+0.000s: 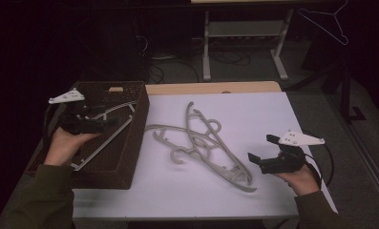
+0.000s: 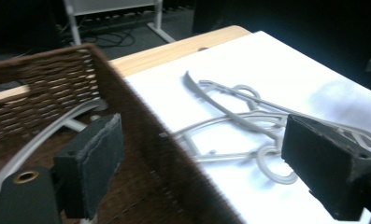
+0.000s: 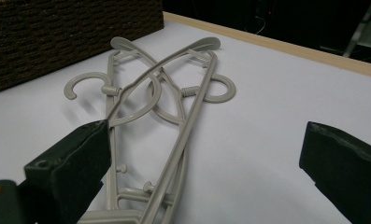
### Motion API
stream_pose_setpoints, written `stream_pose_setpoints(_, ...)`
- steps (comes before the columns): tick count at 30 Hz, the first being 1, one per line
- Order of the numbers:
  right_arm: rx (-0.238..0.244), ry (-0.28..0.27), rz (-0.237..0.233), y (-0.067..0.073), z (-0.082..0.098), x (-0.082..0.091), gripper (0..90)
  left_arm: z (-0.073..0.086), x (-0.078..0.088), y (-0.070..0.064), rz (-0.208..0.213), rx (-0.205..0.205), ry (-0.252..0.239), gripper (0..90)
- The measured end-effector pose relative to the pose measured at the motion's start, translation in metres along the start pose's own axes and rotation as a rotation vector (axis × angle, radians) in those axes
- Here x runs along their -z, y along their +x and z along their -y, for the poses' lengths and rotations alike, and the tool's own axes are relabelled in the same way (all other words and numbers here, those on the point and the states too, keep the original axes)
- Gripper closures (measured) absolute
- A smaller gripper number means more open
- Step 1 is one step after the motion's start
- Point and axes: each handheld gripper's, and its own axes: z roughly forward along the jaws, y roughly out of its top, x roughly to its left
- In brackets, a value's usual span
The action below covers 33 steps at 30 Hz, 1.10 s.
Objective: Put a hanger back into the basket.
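Desk (image 1: 273,191), white sheet over a light wood top: wood strip shows along the far edge. Right half of the sheet is bare out to the right edge; near strip in front of the hangers is bare too.

Dark brown woven wicker basket (image 1: 138,138), rectangular, sits on the desk's left end, long axis running near-to-far. Its right wall stands just beside the hanger pile. Inside it: pale grey plastic hangers (image 1: 111,110) lying flat on the bottom, long bars slanting across the floor of the basket.

Pile of pale grey plastic clothes hangers (image 1: 204,143) lies flat mid-desk, overlapping and crossed. Long axis runs diagonal, from far-left to near-right, ending at a curved tip close to the right gripper. Hooks curl out to the left, toward the basket, and to the right. Thin moulded bars, small pegs and notches along the arms, matte finish.

Left gripper (image 1: 111,122) is over the basket, pointing right toward the pile. Jaws stand wide apart, nothing between them; in the left gripper view the basket wall and hangers show through the gap.

Right gripper (image 1: 261,149) sits near the desk's right front, just beside the pile's near end, pointing left along it. Jaws wide, holding nothing, pads clear of the hangers.
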Motion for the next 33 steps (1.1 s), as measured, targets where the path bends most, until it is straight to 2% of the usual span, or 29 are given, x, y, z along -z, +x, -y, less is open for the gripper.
stream_pose_setpoints(6,0.009,0.006,0.0,0.001,-0.001,-0.001,1.7,-0.002,-0.023,-0.03,0.049,-0.016,0.001,3.2)
stream_pose_setpoints(10,0.013,0.007,-0.006,0.001,-0.001,-0.002,1.7,0.0,-0.037,-0.048,0.081,-0.03,0.006,3.2)
stream_pose_setpoints(11,0.016,0.01,-0.008,0.001,-0.001,-0.002,1.8,0.001,-0.043,-0.056,0.096,-0.026,0.002,3.3)
stream_pose_setpoints(12,0.016,0.01,-0.008,0.001,-0.001,-0.002,1.8,0.001,-0.043,-0.056,0.096,-0.026,0.002,3.3)
stream_pose_setpoints(15,0.02,0.027,-0.015,0.002,-0.002,-0.005,3.8,0.005,-0.056,-0.07,0.121,-0.032,0.0,3.3)
stream_pose_setpoints(21,0.027,0.071,-0.024,0.005,-0.002,-0.009,10.1,0.014,-0.073,-0.086,0.155,-0.036,0.014,4.5)
stream_pose_setpoints(25,0.024,0.095,-0.027,0.006,-0.003,-0.013,14.0,0.021,-0.082,-0.095,0.156,-0.04,0.025,5.5)
stream_pose_setpoints(28,0.014,0.116,-0.055,0.01,-0.004,-0.018,19.3,0.031,-0.093,-0.103,0.178,-0.041,0.046,5.9)
stream_pose_setpoints(33,0.014,0.155,-0.095,0.017,-0.006,-0.026,25.1,0.041,-0.102,-0.109,0.188,-0.041,0.058,6.3)
